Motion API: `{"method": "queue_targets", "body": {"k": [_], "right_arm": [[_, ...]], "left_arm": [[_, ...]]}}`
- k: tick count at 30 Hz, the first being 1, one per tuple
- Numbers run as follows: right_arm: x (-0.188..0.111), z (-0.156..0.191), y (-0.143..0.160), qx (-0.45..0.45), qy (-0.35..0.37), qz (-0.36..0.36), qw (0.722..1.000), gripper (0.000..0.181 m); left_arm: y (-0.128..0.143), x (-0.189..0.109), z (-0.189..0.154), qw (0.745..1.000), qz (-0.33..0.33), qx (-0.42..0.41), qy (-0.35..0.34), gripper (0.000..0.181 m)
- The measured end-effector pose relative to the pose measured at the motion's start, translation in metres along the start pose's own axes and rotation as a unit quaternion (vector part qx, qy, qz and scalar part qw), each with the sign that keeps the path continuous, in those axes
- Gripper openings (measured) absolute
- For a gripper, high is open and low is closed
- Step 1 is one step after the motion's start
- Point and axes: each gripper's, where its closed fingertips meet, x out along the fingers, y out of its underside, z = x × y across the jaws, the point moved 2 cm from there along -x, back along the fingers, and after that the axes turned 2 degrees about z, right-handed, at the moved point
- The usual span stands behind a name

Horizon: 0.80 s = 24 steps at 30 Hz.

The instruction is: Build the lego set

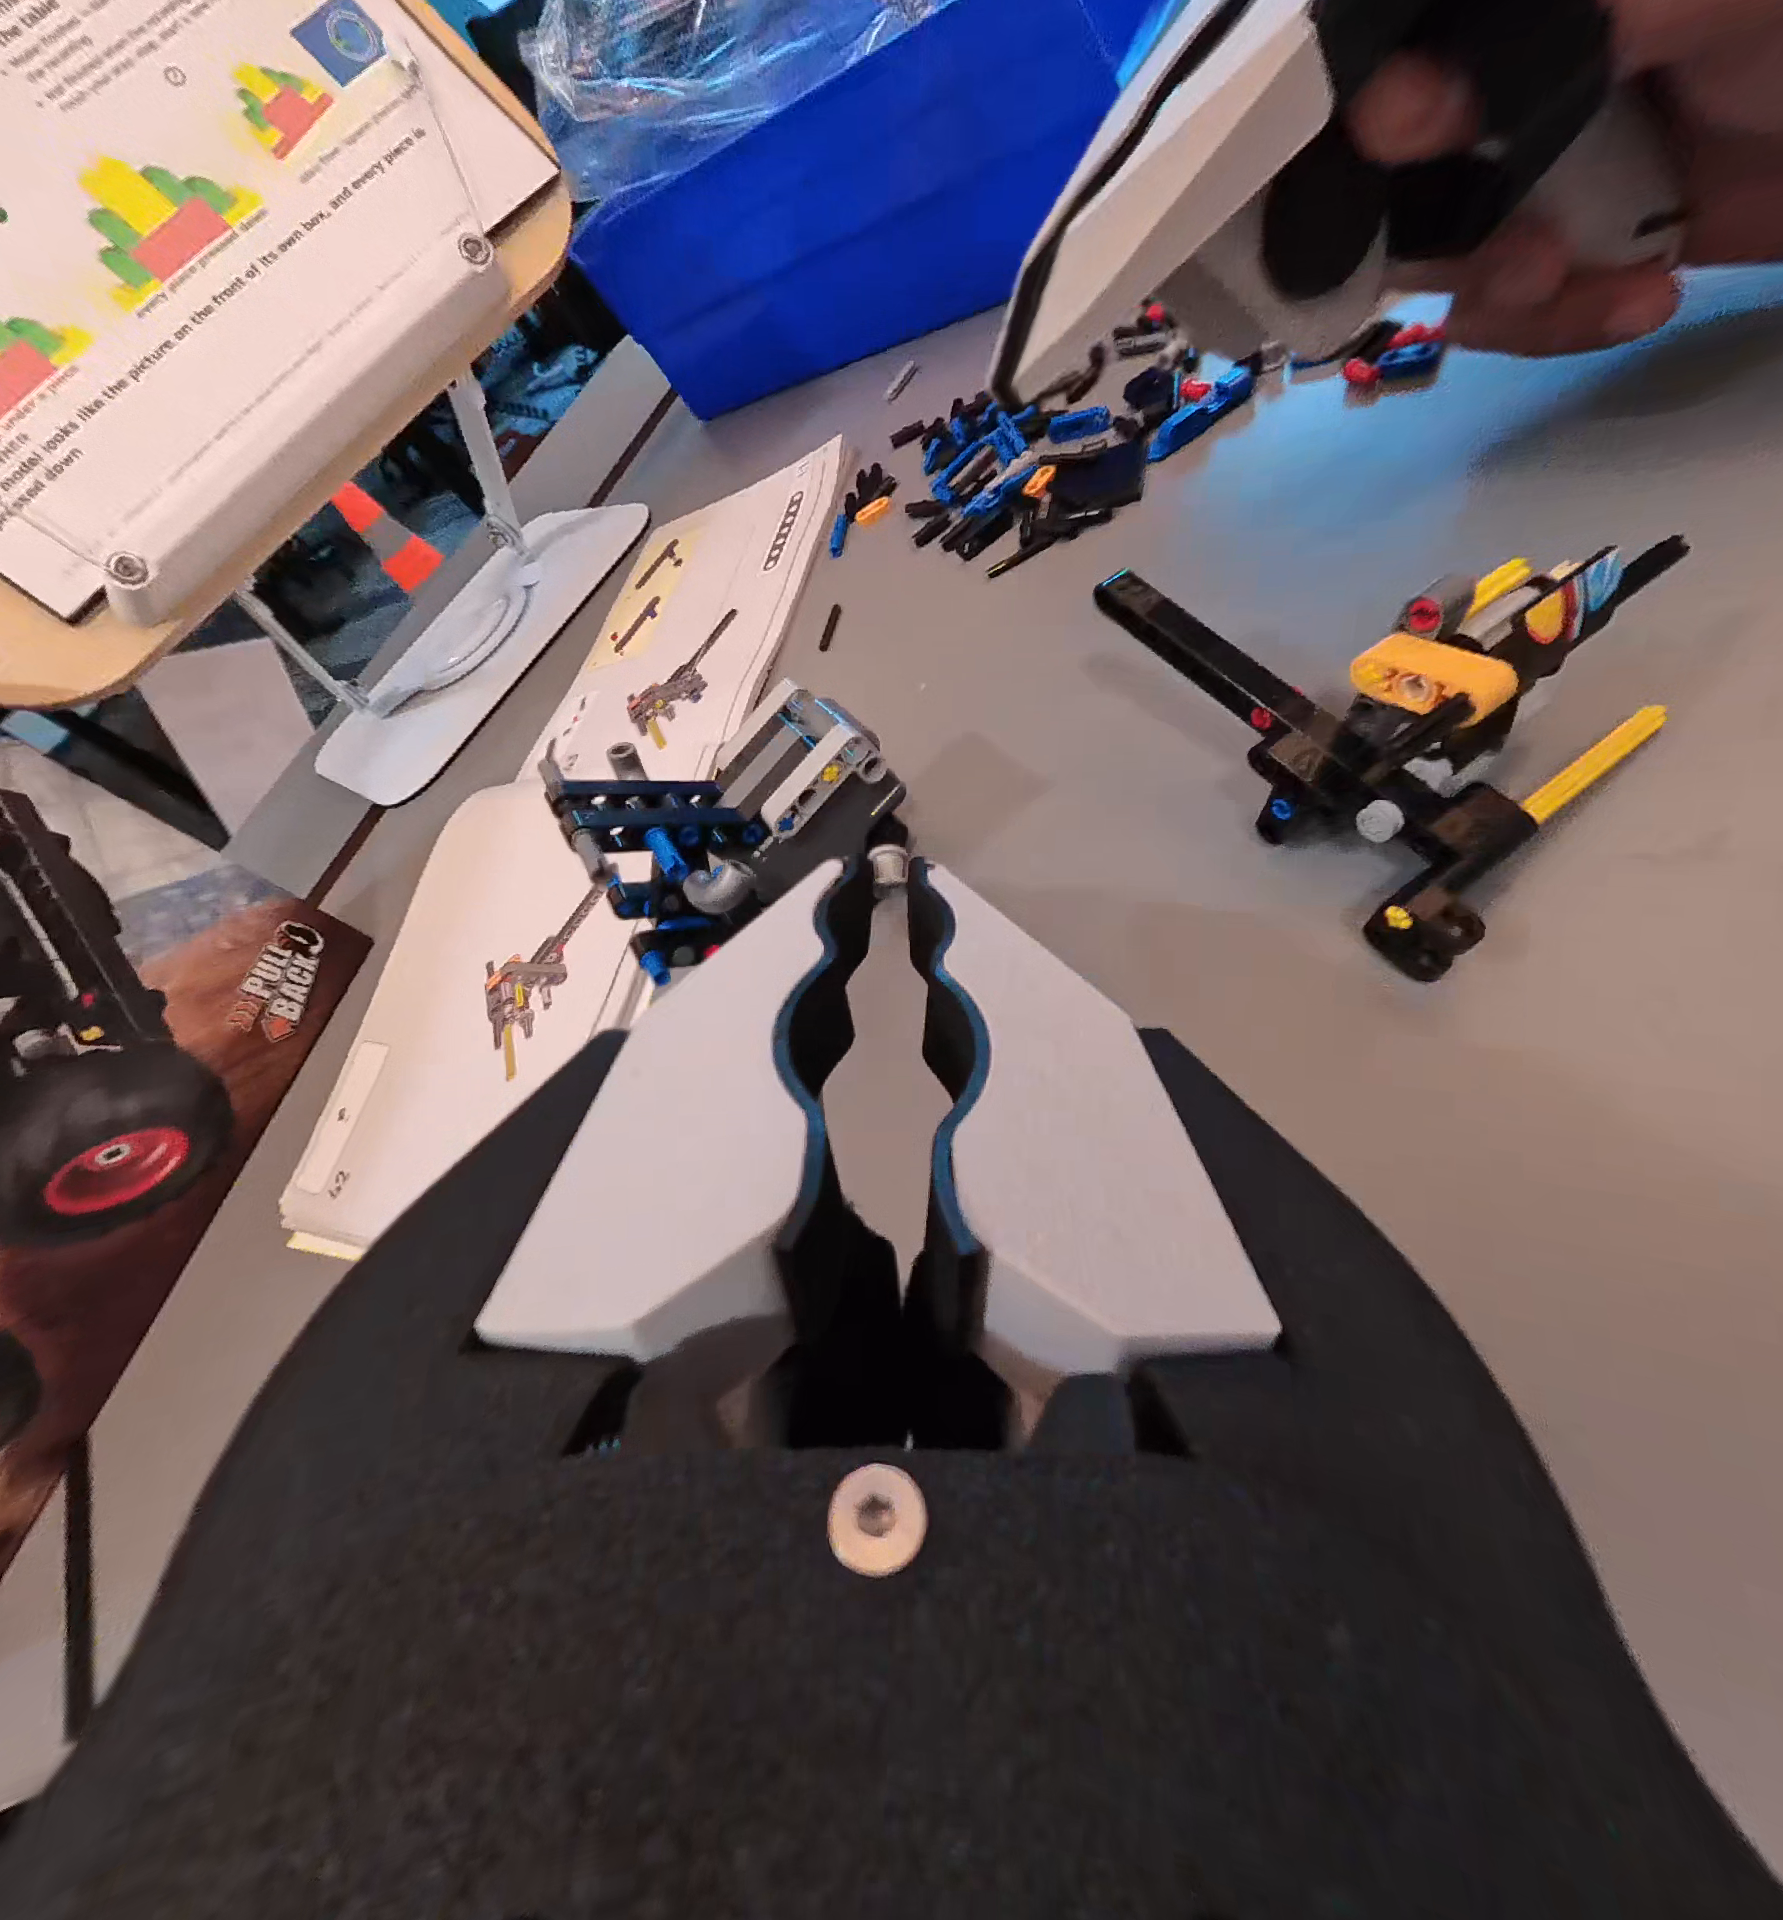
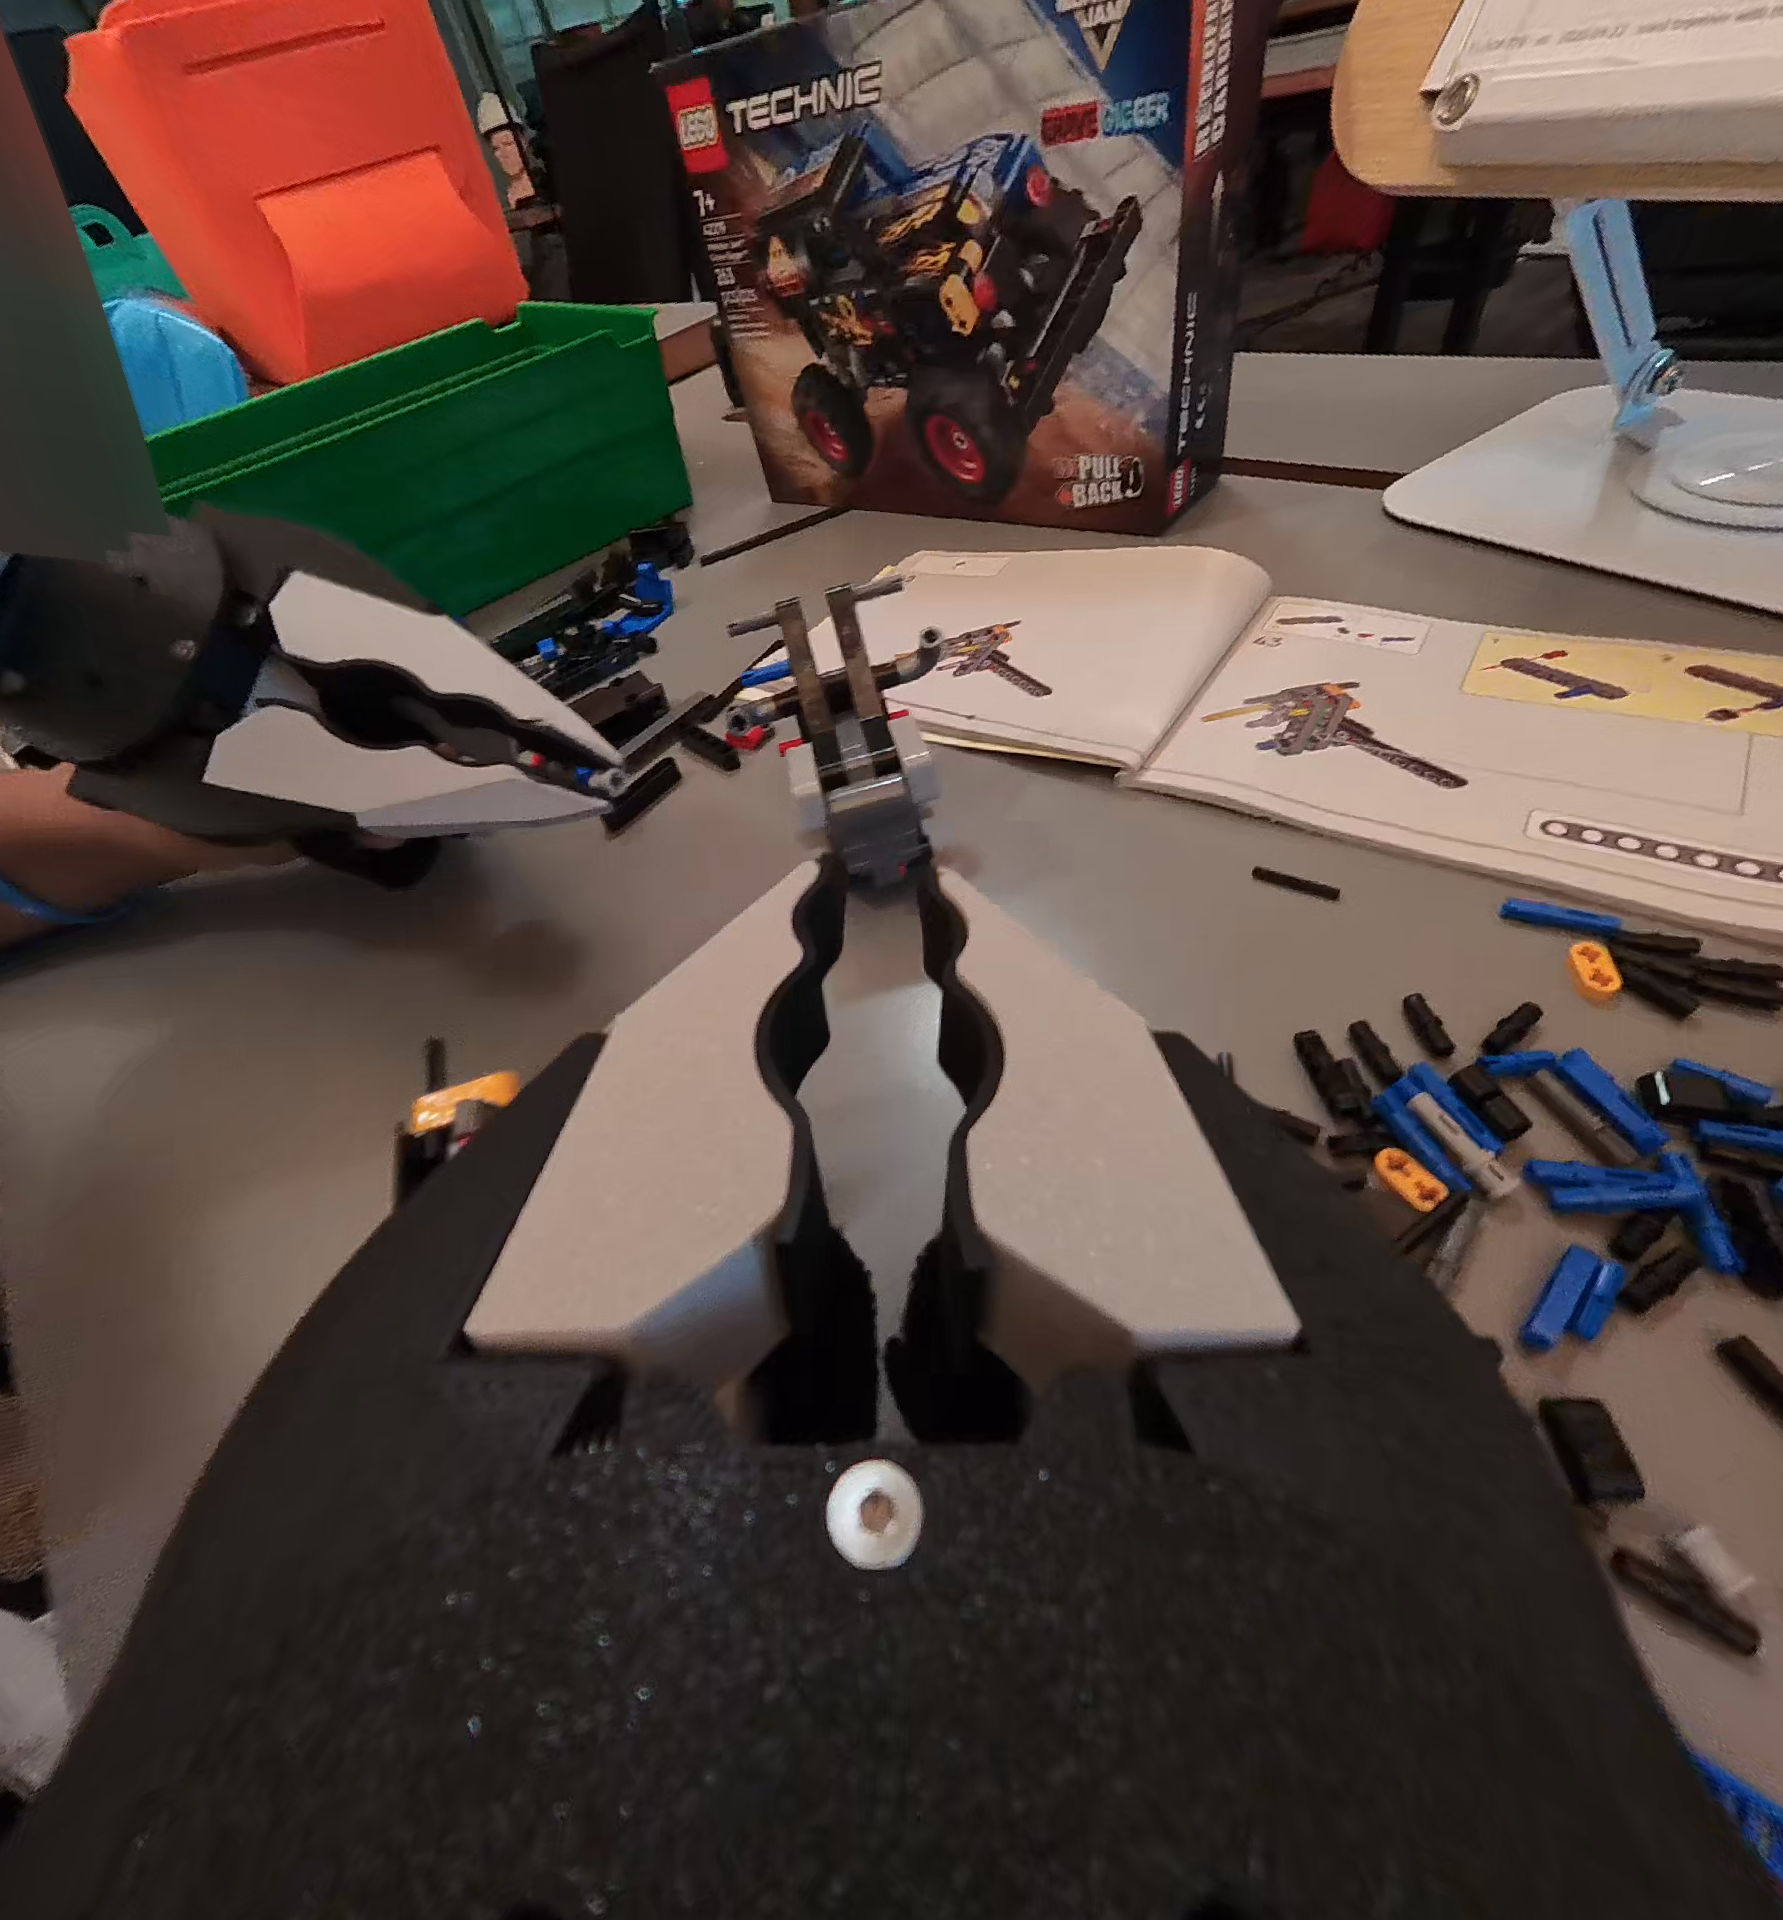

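On grey table [image 2: 1126,831], right gripper [image 2: 874,878] clamping grey-black assembly [image 2: 851,748], left gripper [image 1: 892,868] pinching small grey pin [image 1: 888,862]

A small grey pin [image 1: 888,862] is pinched at the tips of the left gripper [image 1: 892,871], just beside a blue, grey and black sub-assembly [image 1: 731,831] that is propped on the edge of the open instruction booklet [image 1: 471,997]. A black-and-yellow sub-assembly [image 1: 1406,748] is laid well apart on the table. Loose blue and black parts [image 1: 1022,468] are scattered in a pile beyond.
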Motion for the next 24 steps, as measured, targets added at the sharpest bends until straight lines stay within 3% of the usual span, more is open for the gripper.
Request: {"method": "queue_targets", "body": {"k": [14,24], "right_arm": [[0.016,-0.014,0.000,0.010,0.002,0.003,1.000,0.013],[0.016,-0.017,0.002,0.006,0.010,0.006,1.000,0.013]], "left_arm": [[-0.005,-0.013,0.014,0.993,-0.064,-0.089,0.036,0.005],[-0.010,-0.014,0.012,0.994,-0.070,-0.081,0.029,0.005]]}}
